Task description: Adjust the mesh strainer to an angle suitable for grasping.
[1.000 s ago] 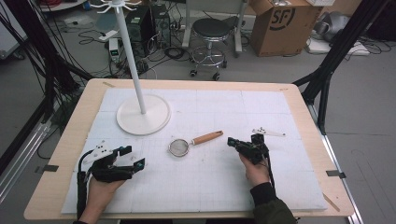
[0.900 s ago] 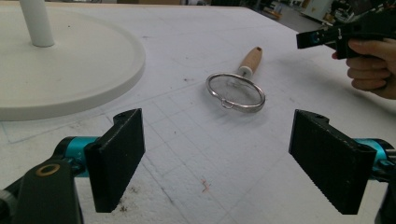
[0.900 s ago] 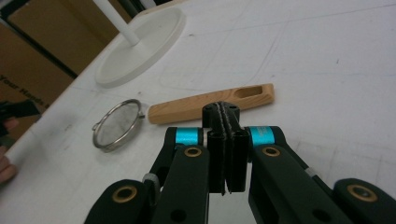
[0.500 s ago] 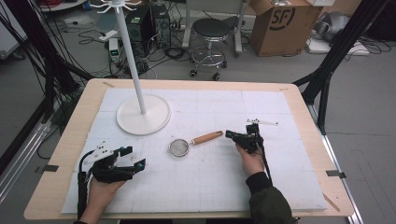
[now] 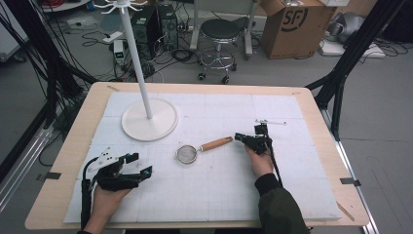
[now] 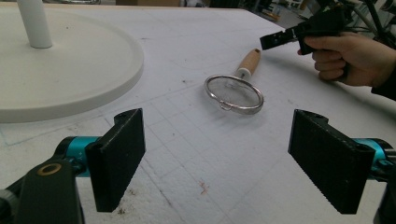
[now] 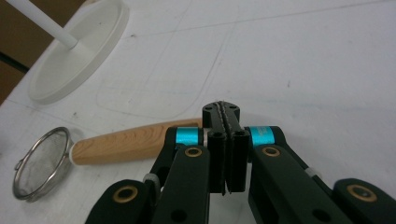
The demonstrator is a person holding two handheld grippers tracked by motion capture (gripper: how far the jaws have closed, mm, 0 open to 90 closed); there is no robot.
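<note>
A small metal strainer (image 5: pixel 186 154) with a wooden handle (image 5: pixel 216 144) lies on the white mat near the table's middle. My right gripper (image 5: pixel 238 137) is shut with nothing between its jaws, its tip just right of the handle's end. In the right gripper view the shut jaws (image 7: pixel 223 112) hover just above the handle (image 7: pixel 121 142), with the mesh bowl (image 7: pixel 39 163) at lower left. My left gripper (image 5: pixel 139 165) rests open at the front left. In the left gripper view it (image 6: pixel 224 158) frames the strainer (image 6: pixel 233 91) farther off, with the right gripper (image 6: pixel 275 39) beyond.
A white stand with a round base (image 5: pixel 148 119) and a tall pole stands at the back left of the mat. The wooden table edge (image 5: pixel 195 87) runs around the mat. A stool (image 5: pixel 221 29) and a cardboard box (image 5: pixel 292 24) stand on the floor beyond.
My right gripper has moved left across the mat toward the end of the strainer's handle, staying shut. The left gripper and the strainer have not moved.
</note>
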